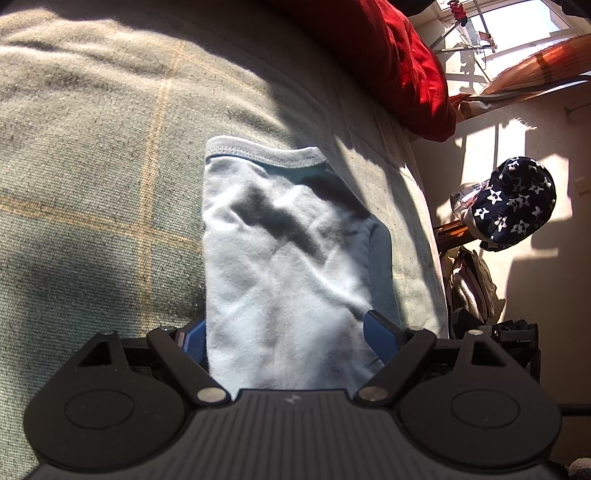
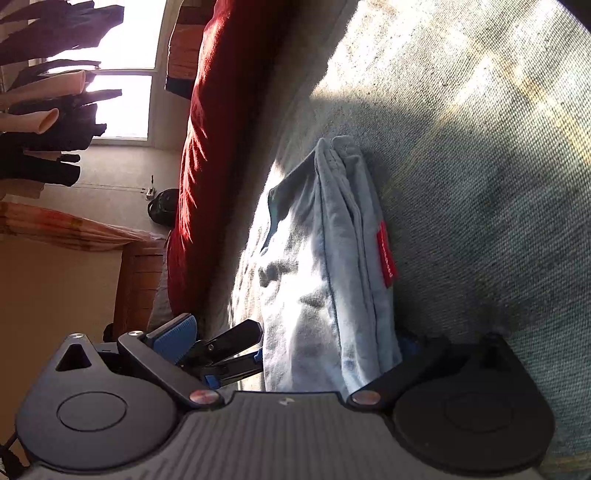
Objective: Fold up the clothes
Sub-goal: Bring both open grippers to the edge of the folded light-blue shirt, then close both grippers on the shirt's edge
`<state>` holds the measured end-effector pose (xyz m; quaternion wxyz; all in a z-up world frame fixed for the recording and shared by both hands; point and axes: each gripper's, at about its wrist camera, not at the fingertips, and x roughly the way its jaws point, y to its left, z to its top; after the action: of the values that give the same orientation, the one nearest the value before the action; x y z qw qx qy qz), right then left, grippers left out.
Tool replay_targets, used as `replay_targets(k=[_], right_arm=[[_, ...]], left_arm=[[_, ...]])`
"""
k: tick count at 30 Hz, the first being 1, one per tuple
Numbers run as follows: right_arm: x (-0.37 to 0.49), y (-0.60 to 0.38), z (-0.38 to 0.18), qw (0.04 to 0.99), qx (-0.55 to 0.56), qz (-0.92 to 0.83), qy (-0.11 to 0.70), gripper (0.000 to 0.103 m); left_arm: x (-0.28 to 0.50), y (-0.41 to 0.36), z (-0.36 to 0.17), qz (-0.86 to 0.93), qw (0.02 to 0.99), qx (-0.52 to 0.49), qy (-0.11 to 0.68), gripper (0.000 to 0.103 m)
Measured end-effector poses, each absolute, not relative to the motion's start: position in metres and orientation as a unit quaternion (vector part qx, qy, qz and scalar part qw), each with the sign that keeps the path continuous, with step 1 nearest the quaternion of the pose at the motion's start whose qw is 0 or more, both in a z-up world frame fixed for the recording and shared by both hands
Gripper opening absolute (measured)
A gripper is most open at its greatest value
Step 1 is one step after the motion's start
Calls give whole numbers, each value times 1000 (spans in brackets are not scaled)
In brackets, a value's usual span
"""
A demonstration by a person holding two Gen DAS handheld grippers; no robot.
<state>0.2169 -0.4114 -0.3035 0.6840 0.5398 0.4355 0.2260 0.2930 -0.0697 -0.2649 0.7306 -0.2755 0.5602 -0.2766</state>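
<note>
My left wrist camera sits low over the left gripper (image 1: 291,332), looking forward along its fingers and close down onto the pale blue garment (image 1: 284,258) spread on the checked blanket (image 1: 92,147); the red cushion (image 1: 399,62) and a sunlit window (image 1: 517,22) fill its upper right. My right wrist camera is rolled sideways, so the room stands on end: it looks along the right gripper (image 2: 295,339) at the same garment (image 2: 332,258) from its edge, very near. Both views share garment, blanket (image 2: 480,166), cushion (image 2: 207,147) and window (image 2: 125,66).
</note>
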Motion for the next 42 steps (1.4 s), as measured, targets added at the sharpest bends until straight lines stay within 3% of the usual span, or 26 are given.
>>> replay_targets(k=[20,25,29,32,34,37,38,39,42], right_arm=[[218,-403,-299,694,522,217,446,103],[220,-405,-299,688,520,222,455,103],[220,-406,-298,686,513,229,463,101],[219,-410,-298,690,500,223,473,90],[218,-415,-300,691,493,216,482,76],[217,-423,-308,682,495,197,501,45],[217,-427,-311,678,496,190,508,27],[217,-428,-314,674,496,184,515,17],[215,-428,-316,671,500,184,515,17]], left_arm=[[290,-73,-258,-269,742,-261,556,83],[286,-69,-254,-254,754,-246,554,61],[285,-60,-255,-248,749,-263,555,56],[284,-57,-255,-239,753,-260,555,51],[284,-58,-257,-236,752,-260,557,50],[285,-65,-256,-235,755,-244,561,49],[285,-68,-254,-236,758,-233,562,47],[284,-71,-251,-234,764,-214,562,38],[280,-72,-248,-233,768,-209,559,16]])
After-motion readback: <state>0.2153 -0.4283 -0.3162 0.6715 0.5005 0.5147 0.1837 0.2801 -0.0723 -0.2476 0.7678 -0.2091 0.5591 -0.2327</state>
